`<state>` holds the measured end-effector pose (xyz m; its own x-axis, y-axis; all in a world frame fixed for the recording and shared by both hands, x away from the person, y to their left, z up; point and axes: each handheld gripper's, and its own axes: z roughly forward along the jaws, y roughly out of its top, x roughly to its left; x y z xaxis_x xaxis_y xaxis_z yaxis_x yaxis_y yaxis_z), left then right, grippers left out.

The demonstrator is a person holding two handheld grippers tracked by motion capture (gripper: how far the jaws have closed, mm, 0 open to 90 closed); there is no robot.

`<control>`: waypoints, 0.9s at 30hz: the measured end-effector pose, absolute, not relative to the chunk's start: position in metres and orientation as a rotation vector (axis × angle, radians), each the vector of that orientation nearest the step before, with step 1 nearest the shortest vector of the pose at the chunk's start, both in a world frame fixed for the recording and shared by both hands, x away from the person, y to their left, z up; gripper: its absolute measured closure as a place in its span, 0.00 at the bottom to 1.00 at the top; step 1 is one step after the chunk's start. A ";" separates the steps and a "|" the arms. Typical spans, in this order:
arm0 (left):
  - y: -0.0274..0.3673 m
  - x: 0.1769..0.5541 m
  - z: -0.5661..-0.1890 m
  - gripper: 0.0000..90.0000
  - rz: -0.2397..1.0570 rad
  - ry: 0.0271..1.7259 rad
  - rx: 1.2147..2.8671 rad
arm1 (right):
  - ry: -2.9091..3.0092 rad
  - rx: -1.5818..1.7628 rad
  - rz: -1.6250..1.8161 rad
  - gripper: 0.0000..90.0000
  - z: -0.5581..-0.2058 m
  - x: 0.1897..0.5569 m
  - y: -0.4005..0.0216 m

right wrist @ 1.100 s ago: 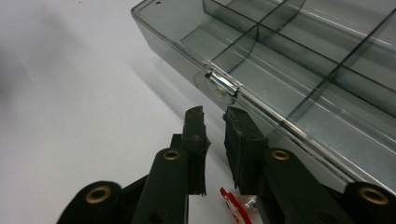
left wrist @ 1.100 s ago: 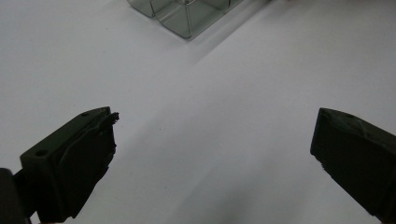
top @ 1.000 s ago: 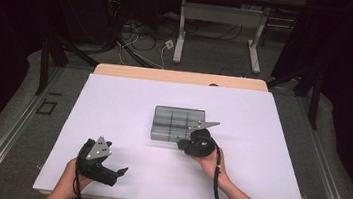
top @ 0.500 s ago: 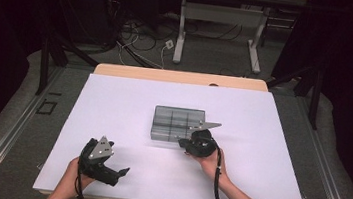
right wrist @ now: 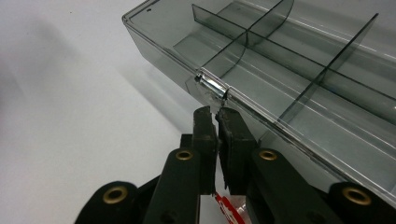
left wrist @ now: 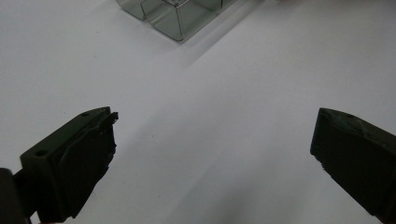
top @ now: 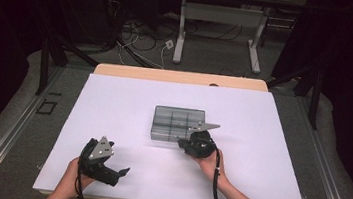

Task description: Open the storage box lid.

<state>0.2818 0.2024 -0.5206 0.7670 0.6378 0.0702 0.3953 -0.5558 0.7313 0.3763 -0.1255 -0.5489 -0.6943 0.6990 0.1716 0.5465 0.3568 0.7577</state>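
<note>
Right gripper (right wrist: 215, 114) pinching clear latch tab (right wrist: 205, 93), smoky plastic compartment box (right wrist: 299, 79)

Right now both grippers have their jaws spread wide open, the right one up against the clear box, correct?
Not both. In the right gripper view, the right gripper is shut, jaws pinched at the latch of the clear box. The left gripper is wide open.

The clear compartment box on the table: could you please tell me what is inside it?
The clear compartment box shows only dark dividers and bare compartment floors. The part nearest the right hand-held gripper is covered by it.
</note>
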 end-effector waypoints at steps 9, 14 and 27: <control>0.202 0.282 -0.521 0.00 0.426 0.765 2.228 | 2.425 1.138 1.255 0.95 -0.548 0.375 -0.126; 0.202 0.282 -0.521 0.00 0.434 0.762 2.231 | 2.412 1.133 1.280 0.95 -0.549 0.375 -0.126; 0.202 0.282 -0.521 0.00 0.432 0.761 2.231 | 2.403 1.124 1.286 0.95 -0.549 0.374 -0.127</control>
<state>0.2818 0.2021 -0.5207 0.7686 0.6352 0.0757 0.3909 -0.5601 0.7304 0.3738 -0.1267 -0.5489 -0.6933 0.6995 0.1733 0.5322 0.3349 0.7776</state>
